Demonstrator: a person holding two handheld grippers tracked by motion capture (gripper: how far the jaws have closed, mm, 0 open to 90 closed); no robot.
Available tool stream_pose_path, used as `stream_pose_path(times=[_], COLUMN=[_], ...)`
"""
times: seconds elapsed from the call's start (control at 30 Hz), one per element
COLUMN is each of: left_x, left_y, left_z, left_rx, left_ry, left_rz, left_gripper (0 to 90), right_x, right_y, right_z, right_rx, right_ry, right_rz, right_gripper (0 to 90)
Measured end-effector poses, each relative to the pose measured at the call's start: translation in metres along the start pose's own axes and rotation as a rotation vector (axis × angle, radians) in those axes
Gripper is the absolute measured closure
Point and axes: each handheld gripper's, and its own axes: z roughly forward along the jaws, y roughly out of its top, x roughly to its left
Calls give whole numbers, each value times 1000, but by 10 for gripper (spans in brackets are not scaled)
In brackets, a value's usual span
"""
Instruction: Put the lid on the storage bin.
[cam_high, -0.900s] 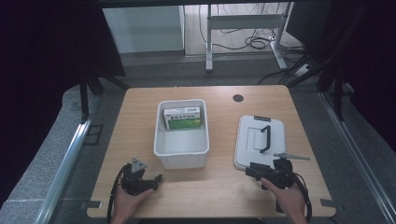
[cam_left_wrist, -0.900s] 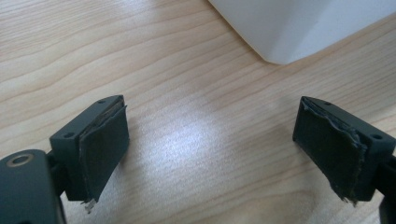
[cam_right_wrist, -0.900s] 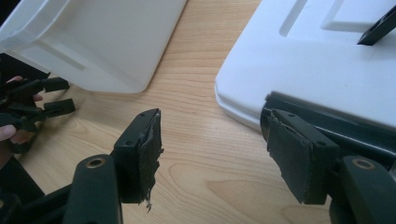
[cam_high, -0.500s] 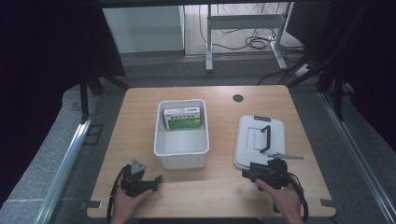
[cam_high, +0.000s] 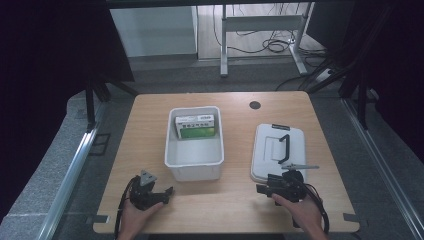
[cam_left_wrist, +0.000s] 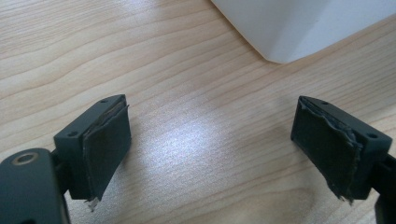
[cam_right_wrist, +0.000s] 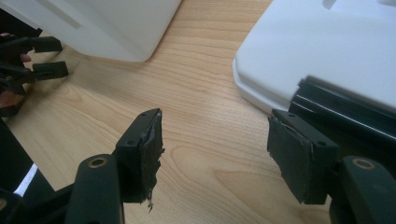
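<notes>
White lid lies just beside the open right hand-held gripper.

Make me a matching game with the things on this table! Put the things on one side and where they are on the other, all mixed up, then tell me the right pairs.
Things:
1. green box
2. white lid
3. left gripper
4. small dark disc

Places:
A. flat on the table, right of the white bin
B. near the table's far edge
C. inside the white bin, at its far end
D. by the bin's near left corner, jaws open over bare wood

Right pairs: 1-C, 2-A, 3-D, 4-B.
</notes>
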Motion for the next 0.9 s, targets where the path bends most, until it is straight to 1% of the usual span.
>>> stream_pose_path(times=[0.17,0.2,0.33,0.4,0.47,0.6,0.63,0.67,0.73,0.9], left_x=[0,0,1,1,1,1,1,1,1,1], left_y=[-1,0,0,0,0,0,0,0,0,-1], left_z=[-1,-1,0,0,0,0,0,0,0,-1], left_rx=[0,0,0,0,0,0,0,0,0,0], left_ry=[0,0,-5,-5,-5,-5,-5,-5,-4,-1], left_rz=[1,2,5,5,5,5,5,6,5,3], left_gripper=[126,126,125,125,125,125,125,126,127,127], right_x=[1,1,2,2,2,1,1,1,2,2], right_y=[4,6,7,8,9,11,12,16,18,28], right_z=[0,1,3,1,-2,-6,-7,-11,-12,-13], right_rx=[-6,6,18,6,-6,-15,-13,-28,-33,-34], right_ry=[1,14,12,4,-1,-3,0,-3,-6,-11], right_rz=[3,11,6,4,12,25,31,33,34,38], right_gripper=[357,361,368,368,368,368,368,373,375,390])
